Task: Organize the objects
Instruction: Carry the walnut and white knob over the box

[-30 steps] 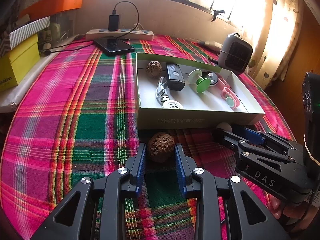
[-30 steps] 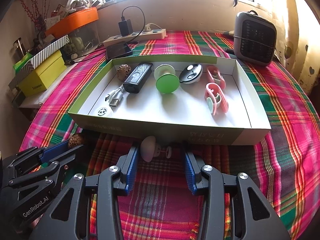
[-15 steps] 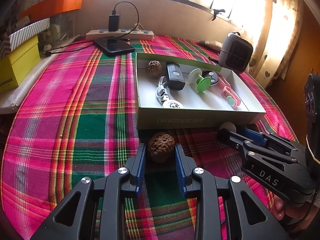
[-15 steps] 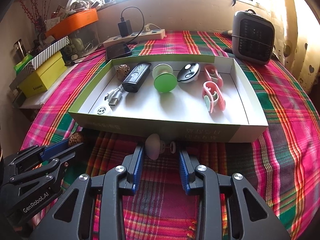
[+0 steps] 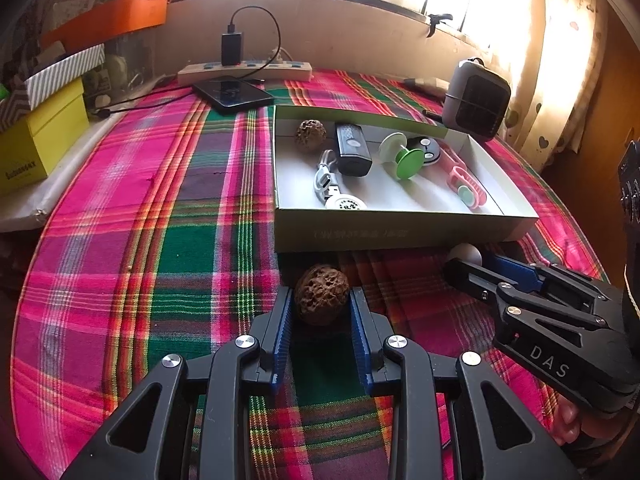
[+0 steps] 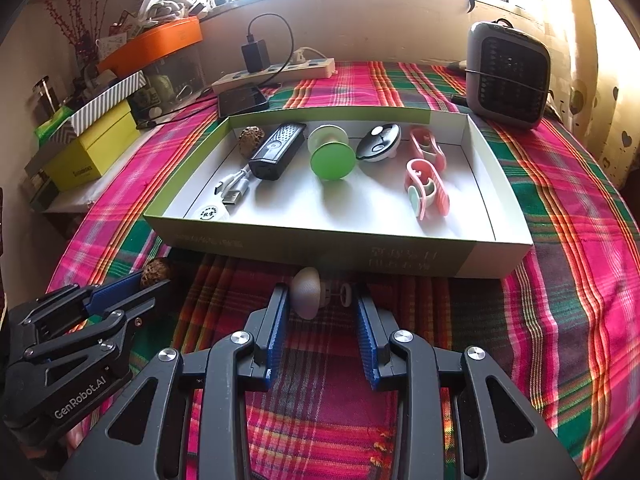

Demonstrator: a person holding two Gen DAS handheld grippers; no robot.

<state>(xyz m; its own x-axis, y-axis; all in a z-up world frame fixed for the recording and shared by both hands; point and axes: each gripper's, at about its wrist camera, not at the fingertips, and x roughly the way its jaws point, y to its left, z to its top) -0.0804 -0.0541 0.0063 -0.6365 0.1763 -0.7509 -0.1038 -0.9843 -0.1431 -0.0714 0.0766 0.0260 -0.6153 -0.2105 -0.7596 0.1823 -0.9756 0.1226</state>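
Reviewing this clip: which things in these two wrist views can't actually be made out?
- Left tongs around the walnut: left wrist view shows the pads beside it, but contact is unclear.
- White suction cup: in the left wrist view, mostly hidden behind the right tongs.
- Print on the tray front wall: too faint to read in either view.
- Round white badge: cut off by the tray wall.

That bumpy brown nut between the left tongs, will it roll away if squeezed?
The walnut looks round, so it may roll on the cloth. Its pitted shell probably grips the ribbed blue pads well. It looks hard, likely stiff and light.
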